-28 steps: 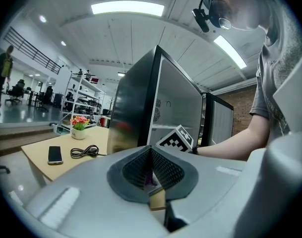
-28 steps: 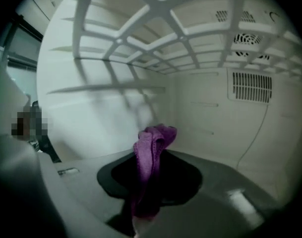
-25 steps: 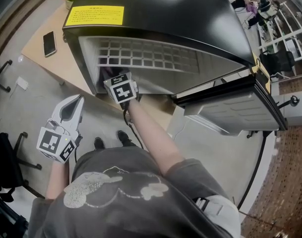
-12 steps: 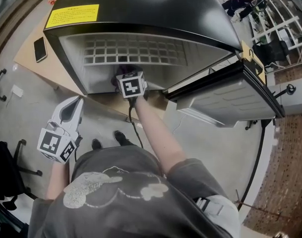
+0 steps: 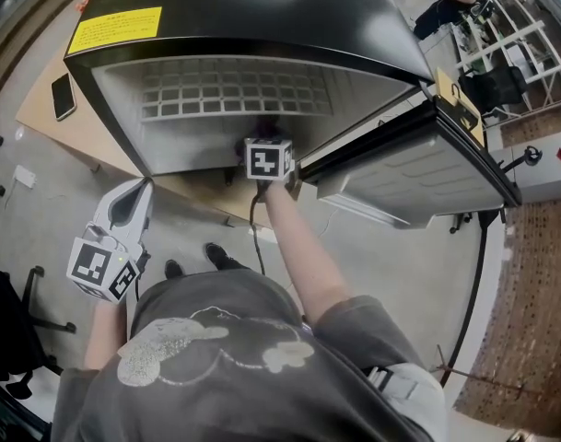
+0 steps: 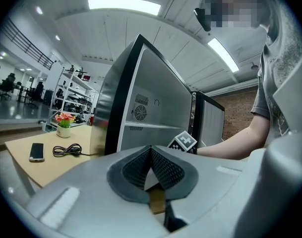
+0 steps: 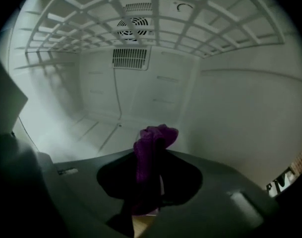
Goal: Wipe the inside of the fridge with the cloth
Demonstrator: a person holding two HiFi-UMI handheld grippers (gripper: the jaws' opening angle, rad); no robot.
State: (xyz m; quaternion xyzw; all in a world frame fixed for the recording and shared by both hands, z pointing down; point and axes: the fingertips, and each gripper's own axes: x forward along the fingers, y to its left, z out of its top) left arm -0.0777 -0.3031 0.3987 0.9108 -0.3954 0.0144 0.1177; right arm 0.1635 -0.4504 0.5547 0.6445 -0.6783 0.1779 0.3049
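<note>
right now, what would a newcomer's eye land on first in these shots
The big black fridge with its door open fills the top of the head view, a yellow sticker on its top. Inside its white cavity, the right tongs are shut on a bright purple cloth, below the grid shelf. The left tongs hang shut and empty outside, by the person's left side.

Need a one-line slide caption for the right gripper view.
Right gripper clamps a bunched purple cloth inside the white fridge compartment, below its grid shelf, facing the rear vent grille.
</note>
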